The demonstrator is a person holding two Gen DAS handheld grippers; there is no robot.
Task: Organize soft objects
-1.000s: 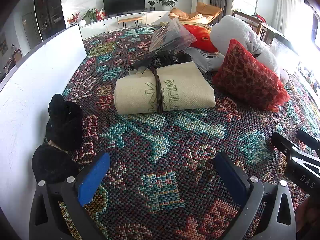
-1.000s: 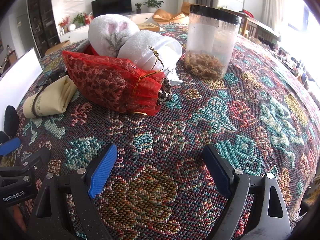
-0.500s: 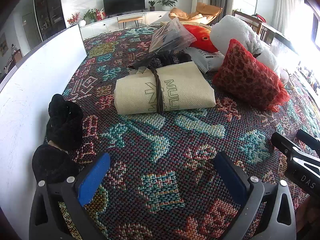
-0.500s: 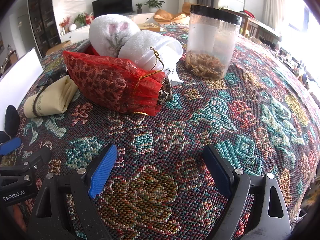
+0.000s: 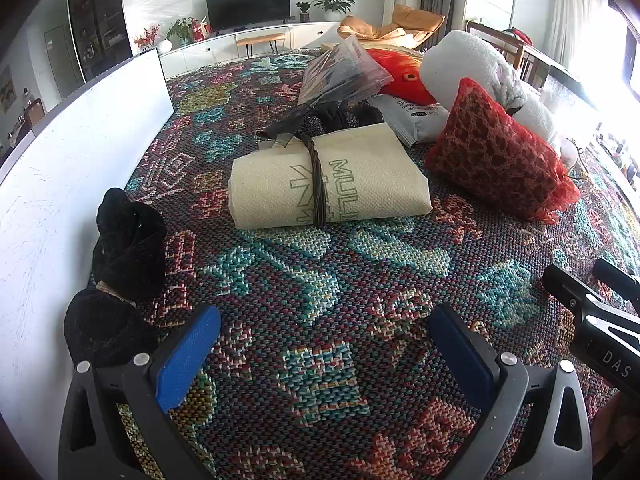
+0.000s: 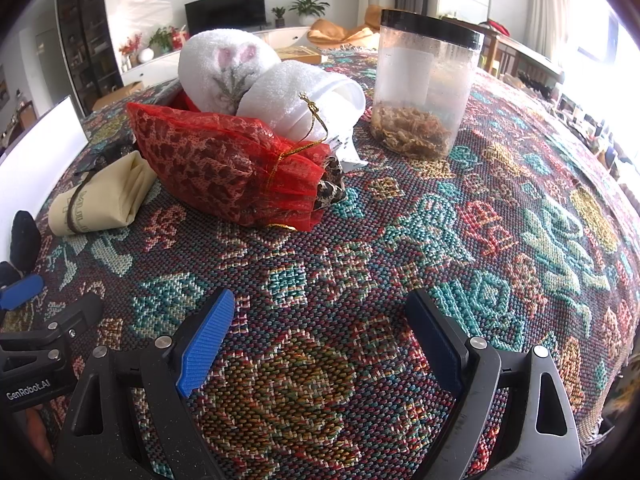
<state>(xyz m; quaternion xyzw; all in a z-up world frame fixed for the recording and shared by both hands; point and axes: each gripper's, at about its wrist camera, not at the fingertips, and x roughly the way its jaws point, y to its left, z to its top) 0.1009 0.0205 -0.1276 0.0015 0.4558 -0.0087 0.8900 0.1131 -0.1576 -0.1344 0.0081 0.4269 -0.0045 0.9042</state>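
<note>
Nothing sorted yet: left gripper (image 5: pixel 326 354) and right gripper (image 6: pixel 320 340) fingers wide, empty; cloth roll (image 5: pixel 328 176), red pouch (image 6: pixel 228 168), towels (image 6: pixel 272 88) untouched on table (image 6: pixel 500 220).

Almost nothing has changed over the last 1 second. My right gripper (image 6: pixel 320 340) has eased very slightly: in its view the red mesh pouch (image 6: pixel 228 168) and the clear jar (image 6: pixel 424 84) sit a touch further right than before. My left gripper (image 5: pixel 324 354) has not shifted, and its jaws are as wide apart as they were, as are the right's.
</note>
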